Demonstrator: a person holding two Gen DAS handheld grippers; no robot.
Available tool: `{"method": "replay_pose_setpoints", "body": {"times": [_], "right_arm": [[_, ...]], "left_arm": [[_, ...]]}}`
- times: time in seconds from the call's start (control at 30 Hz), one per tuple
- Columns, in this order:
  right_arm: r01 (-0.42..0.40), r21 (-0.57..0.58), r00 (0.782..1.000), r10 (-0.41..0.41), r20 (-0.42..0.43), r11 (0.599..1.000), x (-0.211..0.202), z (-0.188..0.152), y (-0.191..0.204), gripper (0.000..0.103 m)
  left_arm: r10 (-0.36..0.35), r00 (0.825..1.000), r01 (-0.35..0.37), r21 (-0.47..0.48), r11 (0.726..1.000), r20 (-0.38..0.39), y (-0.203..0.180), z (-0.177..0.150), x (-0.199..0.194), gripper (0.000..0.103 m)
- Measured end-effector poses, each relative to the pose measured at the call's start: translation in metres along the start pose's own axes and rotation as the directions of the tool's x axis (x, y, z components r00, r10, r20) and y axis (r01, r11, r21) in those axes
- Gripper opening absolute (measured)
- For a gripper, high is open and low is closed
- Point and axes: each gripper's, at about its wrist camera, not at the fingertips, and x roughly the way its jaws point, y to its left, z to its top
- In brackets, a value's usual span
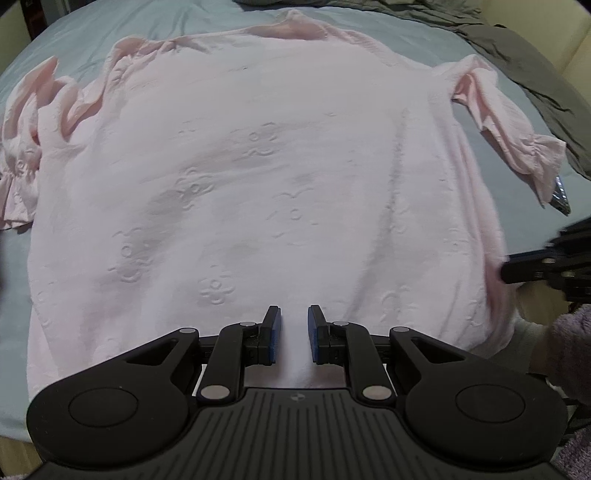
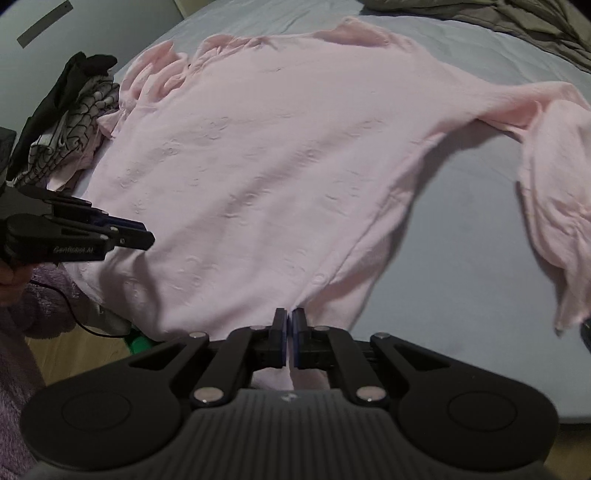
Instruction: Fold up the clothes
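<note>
Nearest us, our right gripper was pinched closed on the hem of the pink top. Our left gripper hung over the hem with its jaws parted, holding nothing. The top lay flat on the bed, hem toward us, collar away, long axis running from us. Its sleeves were spread out sideways. We judged it laid out for folding; the next move called for a second hold on the hem. Beyond the collar lay grey bedding.
</note>
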Motion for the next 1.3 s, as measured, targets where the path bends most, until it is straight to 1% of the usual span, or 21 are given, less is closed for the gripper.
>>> {"method": "replay_pose_setpoints", "body": {"times": [0.1, 0.13, 0.2, 0.27, 0.3, 0.4, 0.5, 0.63, 0.7, 0.77, 0.83, 0.9, 0.97, 1.0, 1.03, 1.13, 1.2, 1.3], "right_arm": [[-0.015, 0.008, 1.0, 0.015, -0.024, 1.0, 0.013, 0.007, 0.004, 0.005], [-0.016, 0.011, 0.999, 0.016, -0.03, 1.0, 0.017, 0.009, 0.006, 0.008], [-0.026, 0.006, 0.999, 0.026, -0.042, 1.0, 0.019, 0.01, 0.009, 0.009], [-0.026, -0.012, 0.999, 0.025, -0.047, 1.0, 0.018, 0.009, 0.012, 0.013], [-0.026, -0.021, 0.999, 0.025, -0.049, 0.999, 0.017, 0.009, 0.014, 0.017], [-0.034, -0.019, 0.999, 0.033, -0.035, 0.999, 0.005, 0.006, 0.01, 0.044], [-0.005, -0.026, 0.999, 0.004, -0.034, 1.0, -0.006, 0.001, 0.005, 0.044], [0.062, -0.085, 0.996, -0.067, -0.062, 0.994, -0.013, -0.009, -0.002, 0.044], [0.09, -0.122, 0.992, -0.1, -0.079, 0.988, -0.011, -0.017, -0.006, 0.044], [0.102, -0.144, 0.987, -0.118, -0.109, 0.984, -0.006, -0.024, -0.012, 0.044], [0.112, -0.146, 0.982, -0.132, -0.137, 0.983, -0.001, -0.03, -0.021, 0.044], [0.117, -0.14, 0.977, -0.139, -0.159, 0.983, 0.004, -0.035, -0.029, 0.043], [0.105, -0.122, 0.978, -0.125, -0.169, 0.987, 0.006, -0.036, -0.034, 0.042], [0.098, -0.113, 0.978, -0.116, -0.173, 0.989, 0.008, -0.036, -0.036, 0.036], [0.09, -0.107, 0.978, -0.108, -0.176, 0.99, 0.008, -0.037, -0.037, 0.021], [0.08, -0.107, 0.98, -0.098, -0.176, 0.991, 0.004, -0.036, -0.035, 0.006], [0.095, -0.117, 0.978, -0.115, -0.176, 0.988, -0.001, -0.037, -0.032, 0.005], [0.169, -0.118, 0.958, -0.191, -0.215, 0.978, 0.002, -0.042, -0.037, 0.003]], "left_arm": [[-0.007, 1.0, 0.007, 0.006, 1.0, 0.002, -0.003, 0.001, 0.0, 0.013], [-0.008, 1.0, 0.008, 0.007, 1.0, 0.003, -0.004, 0.001, 0.0, 0.013], [-0.013, 1.0, 0.013, 0.009, 1.0, 0.003, -0.006, 0.002, 0.0, 0.013], [-0.016, 1.0, 0.016, 0.009, 1.0, 0.004, -0.007, 0.002, 0.0, 0.013], [-0.017, 1.0, 0.017, 0.009, 1.0, 0.005, -0.007, 0.003, 0.0, 0.013], [-0.021, 1.0, 0.021, 0.005, 1.0, 0.005, -0.006, 0.002, -0.001, 0.013], [-0.022, 1.0, 0.022, 0.0, 1.0, 0.005, -0.004, 0.001, -0.002, 0.013], [-0.019, 1.0, 0.019, -0.016, 1.0, 0.003, 0.001, -0.001, -0.004, 0.013], [-0.017, 1.0, 0.017, -0.025, 1.0, 0.003, 0.004, -0.002, -0.005, 0.013], [-0.014, 1.0, 0.014, -0.032, 0.999, 0.003, 0.007, -0.004, -0.006, 0.013], [-0.011, 1.0, 0.011, -0.037, 0.999, 0.0, 0.009, -0.005, -0.006, 0.013], [-0.008, 1.0, 0.008, -0.041, 0.999, -0.005, 0.012, -0.007, -0.005, 0.013], [-0.004, 1.0, 0.003, -0.042, 0.999, -0.011, 0.014, -0.008, -0.004, 0.013], [0.003, 1.0, -0.004, -0.041, 0.999, -0.014, 0.015, -0.009, -0.004, 0.013], [0.011, 1.0, -0.011, -0.039, 0.999, -0.017, 0.016, -0.01, -0.004, 0.013], [0.033, 0.999, -0.034, -0.033, 0.999, -0.026, 0.018, -0.011, -0.002, 0.013], [0.044, 0.999, -0.045, -0.03, 0.999, -0.032, 0.02, -0.012, -0.001, 0.013], [0.066, 0.997, -0.067, -0.026, 0.997, -0.045, 0.024, -0.014, 0.002, 0.013]]}}
